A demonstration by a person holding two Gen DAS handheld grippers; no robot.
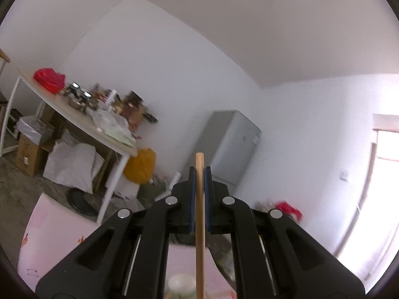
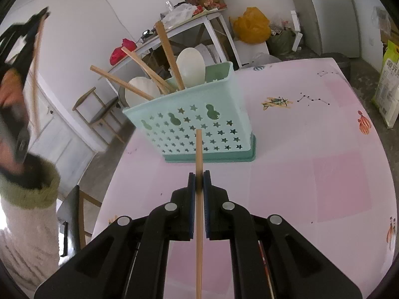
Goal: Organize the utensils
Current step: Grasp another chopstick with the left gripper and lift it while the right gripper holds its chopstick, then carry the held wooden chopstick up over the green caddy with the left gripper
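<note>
Left gripper (image 1: 199,172) is raised and aimed about level, out toward the far wall and a grey fridge (image 1: 234,147), with the ceiling filling the top of its view. Its jaws are nearly closed, clamped on a wooden chopstick (image 1: 200,214) that runs straight up between the blue pads; the tip sticks out just past the fingertips. In the right wrist view that same gripper shows at the far left edge, blurred, held up high by a hand (image 2: 10,92) in a white fuzzy sleeve (image 2: 27,214) with a green cuff.

Right gripper (image 2: 199,177) is tilted down over the pink table (image 2: 311,149). Jaws narrow, pinching a second chopstick (image 2: 199,211) between the pads; its tip pokes forward and overlaps the front wall of the holder in this view. Contact between tip and holder cannot be told.

The mint green utensil holder (image 2: 197,122), with star and gourd cut-outs, stands upright on the table right ahead of the right gripper. Inside it: several chopsticks (image 2: 139,62) leaning left and back, plus two white spoons (image 2: 190,64).

Behind it, a cluttered side table (image 1: 74,119), a yellow bag (image 2: 251,25) on the floor and a red bag (image 1: 49,79).
</note>
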